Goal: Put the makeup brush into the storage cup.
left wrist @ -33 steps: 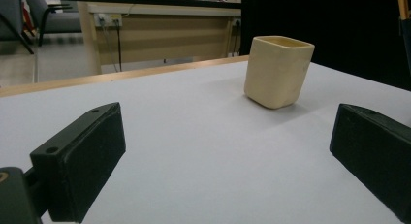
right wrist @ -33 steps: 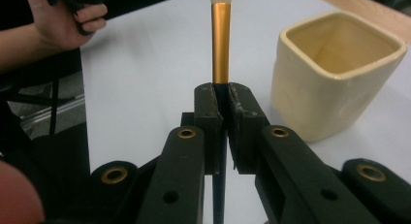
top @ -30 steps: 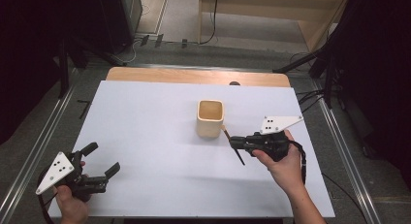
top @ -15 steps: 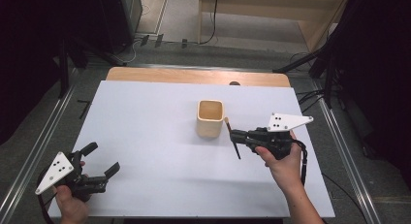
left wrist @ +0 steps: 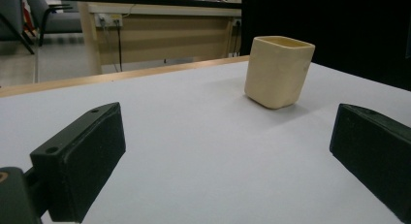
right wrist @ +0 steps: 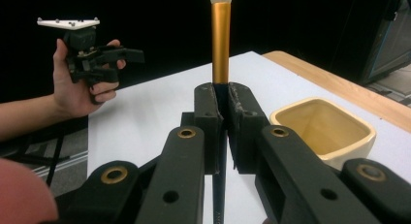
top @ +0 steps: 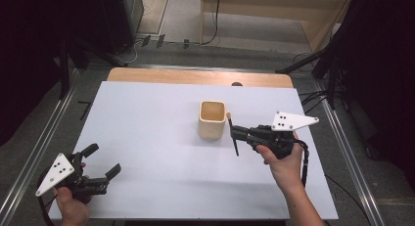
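Tabletop (top: pixel 147 138): white, wide, mostly bare under both claws. Cup (top: pixel 212 120): cream, square-mouthed, upright, just beside right claw (top: pixel 234 134), well apart from left claw (top: pixel 103 161). Left claw: jaws wide, nothing between. Right claw: clamped on brush (right wrist: pixel 220 49), gold ferrule above jaws, dark handle below. Risk: brush pinched near middle, may swivel in grip, catch cup rim, tip cup.
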`<action>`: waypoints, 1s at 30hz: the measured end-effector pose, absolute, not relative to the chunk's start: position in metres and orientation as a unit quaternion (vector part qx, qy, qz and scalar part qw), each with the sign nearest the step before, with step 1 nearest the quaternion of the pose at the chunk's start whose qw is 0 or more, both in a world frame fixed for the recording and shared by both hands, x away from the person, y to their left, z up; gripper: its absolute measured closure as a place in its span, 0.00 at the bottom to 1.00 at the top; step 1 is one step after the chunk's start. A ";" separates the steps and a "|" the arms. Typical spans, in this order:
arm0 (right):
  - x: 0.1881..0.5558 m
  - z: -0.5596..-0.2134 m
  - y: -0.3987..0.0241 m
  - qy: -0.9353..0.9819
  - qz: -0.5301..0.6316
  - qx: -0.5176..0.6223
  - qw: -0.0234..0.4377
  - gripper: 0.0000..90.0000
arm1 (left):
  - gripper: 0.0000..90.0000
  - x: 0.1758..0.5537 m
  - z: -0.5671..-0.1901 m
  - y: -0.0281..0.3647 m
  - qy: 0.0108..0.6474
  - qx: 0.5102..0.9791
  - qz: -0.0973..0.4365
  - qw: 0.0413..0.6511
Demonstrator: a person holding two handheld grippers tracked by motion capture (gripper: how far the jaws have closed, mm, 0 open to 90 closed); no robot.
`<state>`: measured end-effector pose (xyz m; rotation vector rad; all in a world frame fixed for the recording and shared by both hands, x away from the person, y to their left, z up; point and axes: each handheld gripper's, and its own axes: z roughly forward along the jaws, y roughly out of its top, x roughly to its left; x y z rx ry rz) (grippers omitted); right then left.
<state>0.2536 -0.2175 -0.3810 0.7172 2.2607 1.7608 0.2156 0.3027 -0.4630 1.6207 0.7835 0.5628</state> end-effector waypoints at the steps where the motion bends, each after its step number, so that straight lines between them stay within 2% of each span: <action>1: 0.254 -0.381 -0.217 0.762 0.594 0.240 0.094 0.94 | 0.00 0.216 -0.463 0.303 0.336 0.695 0.242 0.587; 30: 0.264 -0.375 -0.211 0.723 0.639 0.235 0.117 0.94 | 0.00 0.217 -0.463 0.302 0.335 0.695 0.240 0.590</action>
